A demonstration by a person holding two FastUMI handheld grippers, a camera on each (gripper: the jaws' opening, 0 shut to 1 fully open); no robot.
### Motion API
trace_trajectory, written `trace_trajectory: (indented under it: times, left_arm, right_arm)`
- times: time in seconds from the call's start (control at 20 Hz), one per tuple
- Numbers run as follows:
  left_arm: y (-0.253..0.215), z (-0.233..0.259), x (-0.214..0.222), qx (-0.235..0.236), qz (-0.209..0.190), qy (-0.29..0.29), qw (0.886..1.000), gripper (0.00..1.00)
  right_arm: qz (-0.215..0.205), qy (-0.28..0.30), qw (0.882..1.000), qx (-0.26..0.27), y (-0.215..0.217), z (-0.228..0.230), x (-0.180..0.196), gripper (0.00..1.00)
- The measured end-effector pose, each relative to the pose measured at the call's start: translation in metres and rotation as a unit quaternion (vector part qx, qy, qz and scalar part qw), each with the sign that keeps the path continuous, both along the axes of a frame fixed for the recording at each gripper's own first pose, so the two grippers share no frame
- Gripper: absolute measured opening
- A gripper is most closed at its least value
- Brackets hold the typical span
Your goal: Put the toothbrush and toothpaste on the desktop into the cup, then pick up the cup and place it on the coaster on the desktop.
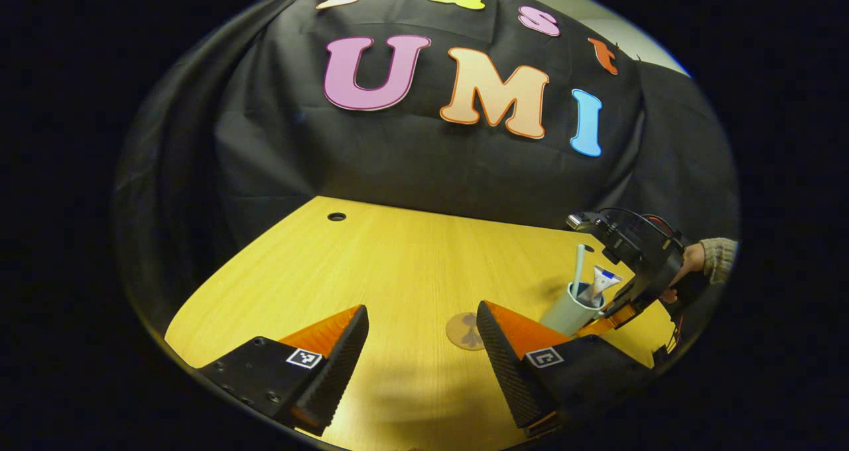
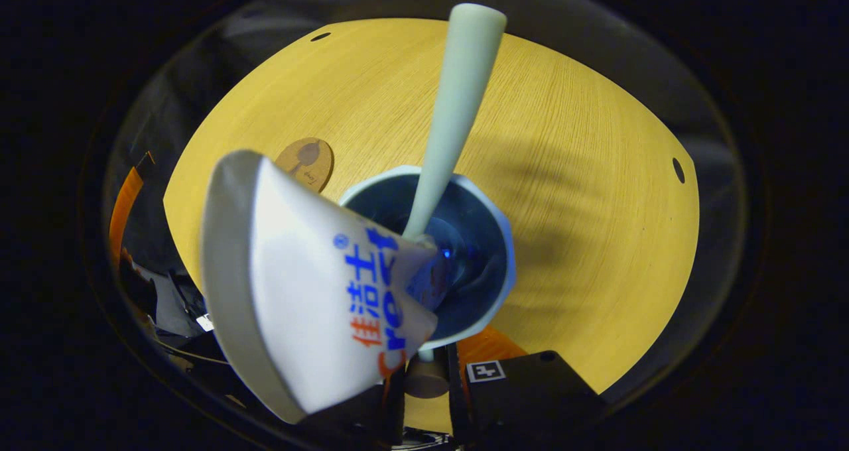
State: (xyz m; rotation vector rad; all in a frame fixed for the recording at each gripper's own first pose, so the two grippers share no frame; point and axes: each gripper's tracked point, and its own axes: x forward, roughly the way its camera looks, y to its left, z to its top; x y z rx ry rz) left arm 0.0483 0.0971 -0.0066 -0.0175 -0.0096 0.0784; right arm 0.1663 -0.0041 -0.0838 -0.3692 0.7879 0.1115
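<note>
Both views are strongly bowed by the fisheye lens, so the desktop [image 1: 398, 265] edges are curved and the margins darkened. The wood is lit warmly from above, brightest at mid-surface, dimmer toward its far edge. A soft shadow is cast near the front edge in the left gripper view, and a broad one beside the cup [image 2: 491, 239] in the right gripper view. The toothpaste [image 2: 298, 285], very close to the lens, is rendered oversized and slightly soft; the toothbrush [image 2: 457, 99] is stretched. No harsh glare is seen.
</note>
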Motion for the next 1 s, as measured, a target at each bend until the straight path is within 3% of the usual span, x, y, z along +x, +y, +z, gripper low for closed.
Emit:
trace_trajectory:
  times: [0.2, 0.65, 1.0]
  left_arm:
    - [0.005, -0.006, 0.006, -0.02, -0.017, 0.014, 1.0, 0.95]
    - [0.053, -0.007, -0.002, -0.036, -0.005, 0.02, 0.999, 0.95]
    - [0.074, -0.015, -0.005, -0.043, 0.013, 0.027, 0.999, 0.95]
  right_arm:
    - [0.005, -0.011, 1.0, 0.017, 0.032, 0.012, -0.003, 0.31]
    - [0.049, -0.01, 0.999, 0.008, 0.109, 0.02, 0.014, 0.32]
    - [0.04, -0.01, 0.999, 0.021, 0.129, 0.021, 0.019, 0.32]
